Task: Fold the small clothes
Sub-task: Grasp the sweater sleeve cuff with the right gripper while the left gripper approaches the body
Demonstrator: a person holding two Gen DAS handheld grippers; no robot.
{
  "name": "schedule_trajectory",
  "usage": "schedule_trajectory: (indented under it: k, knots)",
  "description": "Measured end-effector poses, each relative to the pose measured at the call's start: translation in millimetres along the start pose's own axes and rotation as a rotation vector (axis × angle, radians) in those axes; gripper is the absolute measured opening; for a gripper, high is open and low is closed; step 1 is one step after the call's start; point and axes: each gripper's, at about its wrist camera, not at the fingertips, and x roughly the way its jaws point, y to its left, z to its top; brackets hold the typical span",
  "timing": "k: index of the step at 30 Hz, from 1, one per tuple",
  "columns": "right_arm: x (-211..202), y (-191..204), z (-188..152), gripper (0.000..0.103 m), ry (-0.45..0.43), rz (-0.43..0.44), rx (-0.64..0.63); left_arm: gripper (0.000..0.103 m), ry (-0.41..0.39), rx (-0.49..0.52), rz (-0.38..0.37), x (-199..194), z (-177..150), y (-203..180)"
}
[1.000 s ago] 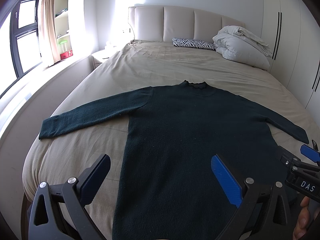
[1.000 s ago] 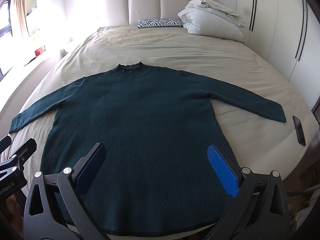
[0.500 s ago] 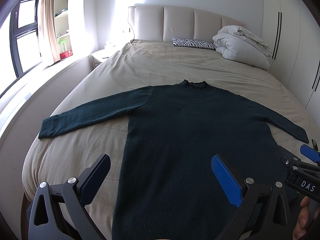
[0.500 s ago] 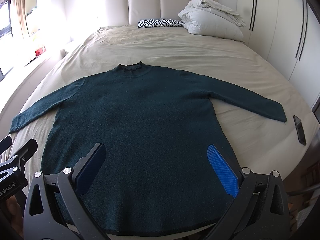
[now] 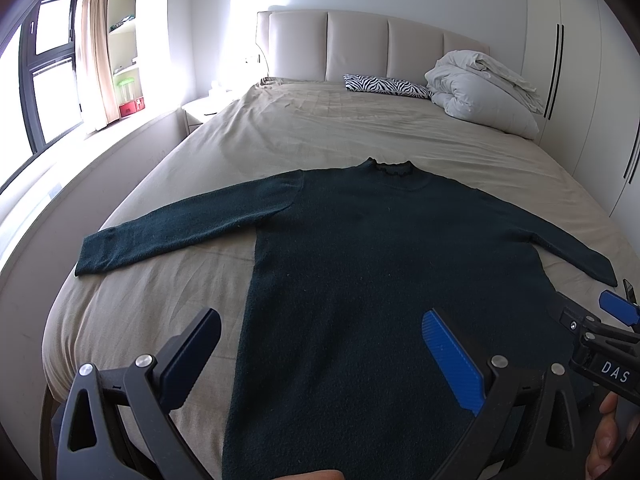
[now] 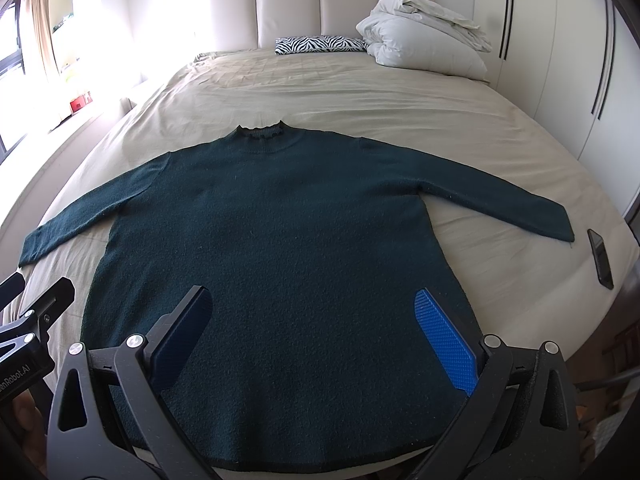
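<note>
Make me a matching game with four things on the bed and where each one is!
Things:
1. sweater
2. phone
3. zebra pillow
4. white duvet

Places:
A. bundled in the far right corner
B. by the right sleeve's cuff, near the bed's edge
C. spread flat across the near half
D. against the headboard, left of the bundle

Pairs: 1-C, 2-B, 3-D, 4-A
</note>
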Motion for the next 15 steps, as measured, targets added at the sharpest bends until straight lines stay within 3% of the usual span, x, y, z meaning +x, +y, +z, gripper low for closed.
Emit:
schedule_trajectory:
  k: [10,15]
  knots:
    - [13,-19,0,0.103,0.020,0.027,0.057,0.103,0.020,-0.010,-0.027,18,-7,-5]
    - [31,-89,10,0.103,-0.003,0.105,0.250,0.103,0.087,-0.049,-0.105,43,-5,-2]
